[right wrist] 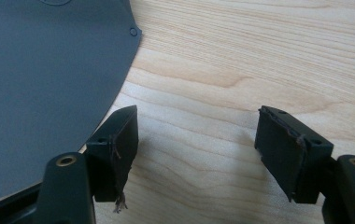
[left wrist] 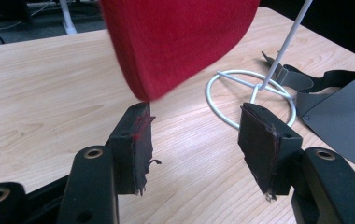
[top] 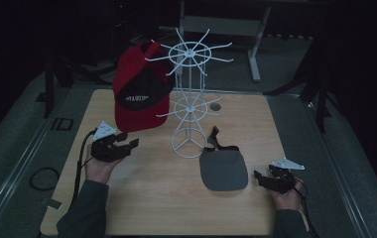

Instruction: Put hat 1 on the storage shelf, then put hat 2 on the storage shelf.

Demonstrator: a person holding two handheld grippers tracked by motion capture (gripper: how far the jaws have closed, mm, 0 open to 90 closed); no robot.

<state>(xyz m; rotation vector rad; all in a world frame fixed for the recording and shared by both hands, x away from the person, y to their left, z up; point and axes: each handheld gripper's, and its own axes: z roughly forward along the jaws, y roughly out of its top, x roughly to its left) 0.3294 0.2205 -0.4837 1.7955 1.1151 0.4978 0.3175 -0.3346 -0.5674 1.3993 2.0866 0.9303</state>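
The red cap (top: 142, 91) hangs on an upper arm of the white wire rack (top: 190, 99), and its brim comes down just above the left hand-held gripper (top: 125, 142), whose jaws stand open and hold nothing. In the left gripper view the brim edge (left wrist: 175, 46) is directly over one pad (left wrist: 133, 140), very near or lightly touching; which of the two cannot be told.

The hold on the rack looks light. A push from below could probably lift the cap off its arm, and a pull to the side might tip the rack, because its ring base (left wrist: 250, 95) is narrow.

The grey visor (top: 223, 171) lies flat on the worktop (top: 152, 208), near the rack base. The right hand-held gripper (top: 271, 179) is also open and empty, just beside the visor's edge (right wrist: 49, 84). A flat brim gives little to pinch, so the jaws may slide over it.

No container is present; the rack carries only the cap.
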